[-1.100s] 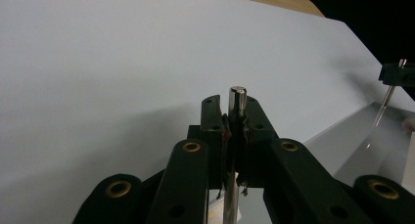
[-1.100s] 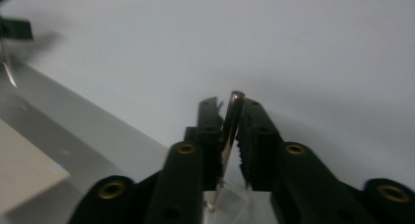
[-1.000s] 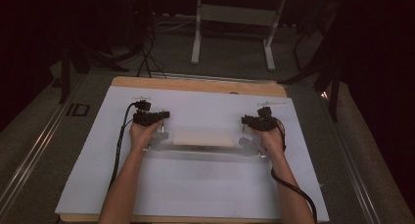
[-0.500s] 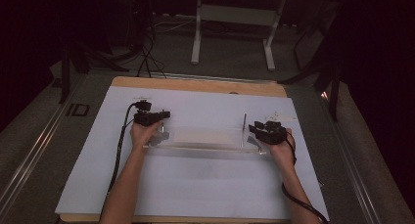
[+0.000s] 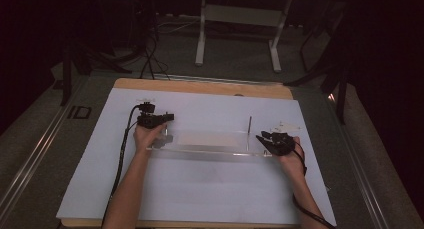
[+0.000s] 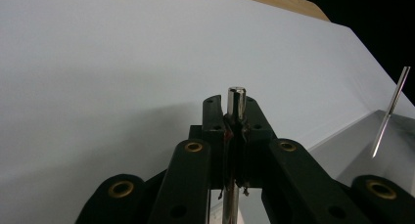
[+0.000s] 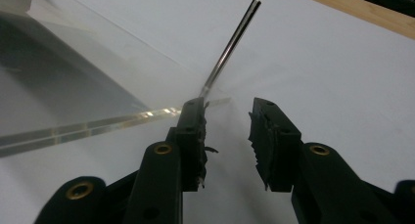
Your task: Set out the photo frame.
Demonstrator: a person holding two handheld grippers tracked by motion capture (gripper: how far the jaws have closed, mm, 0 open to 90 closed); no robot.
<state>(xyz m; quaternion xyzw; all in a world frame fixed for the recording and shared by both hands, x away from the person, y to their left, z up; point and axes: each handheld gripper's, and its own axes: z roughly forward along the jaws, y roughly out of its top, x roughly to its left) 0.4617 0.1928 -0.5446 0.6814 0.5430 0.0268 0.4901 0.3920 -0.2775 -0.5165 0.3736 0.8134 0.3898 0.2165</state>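
Rods are the items of concern: two thin metal pins standing in a clear acrylic plate [image 5: 210,150] that lies on the white sheet [image 5: 200,189] covering the table.

Left rod [image 6: 236,102]: pinched between the closed jaws of the left gripper [image 5: 155,120], its flat-cut tip showing just above them in the left gripper view. Right rod [image 5: 249,131]: upright near the plate's right end, free of any grip. The right gripper [image 5: 272,140] sits just beside it with jaws spread and nothing between them; in the right gripper view the rod [image 7: 230,48] rises past the tip of one jaw, outside the gap.

Risks, as judged:
- The open jaw lies close to the free rod; a sideways move could knock it over or lever it out of its seat.
- How deep either rod is seated cannot be told, so a pull on the left rod may lift or slide the plate.
- Off-axis force could bend so slender a rod.
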